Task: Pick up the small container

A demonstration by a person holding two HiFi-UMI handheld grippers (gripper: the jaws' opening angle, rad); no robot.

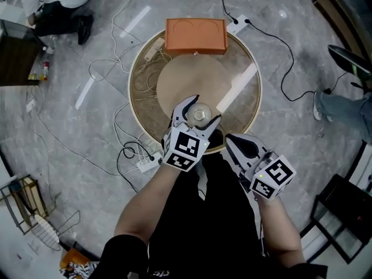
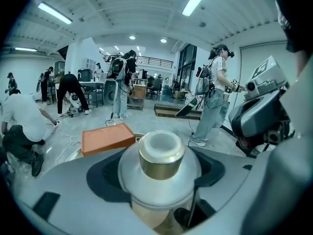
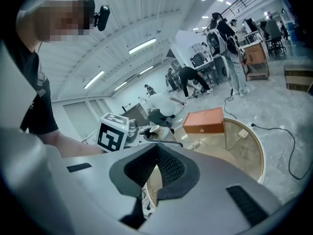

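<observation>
Clamping the small container [image 2: 161, 153] around its glass body, your left hand-held gripper [image 1: 195, 118] held it over the near edge of the round surface [image 1: 174, 83]. Your right hand-held gripper [image 1: 231, 141] hung empty, jaws together. Best kept upright, lifted slowly.

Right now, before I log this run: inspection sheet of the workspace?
Surface: round table, glass top, tan disc in the middle.
Job's things: small container, clear with a gold collar, held between the left jaws.
Clutter: orange box at the far rim.
Grippers: left gripper shut on the small container; right gripper shut, empty.
Cables: power strip and white cables on the floor; black cable on the other side.
Surroundings: crouching person; wire rack.
</observation>
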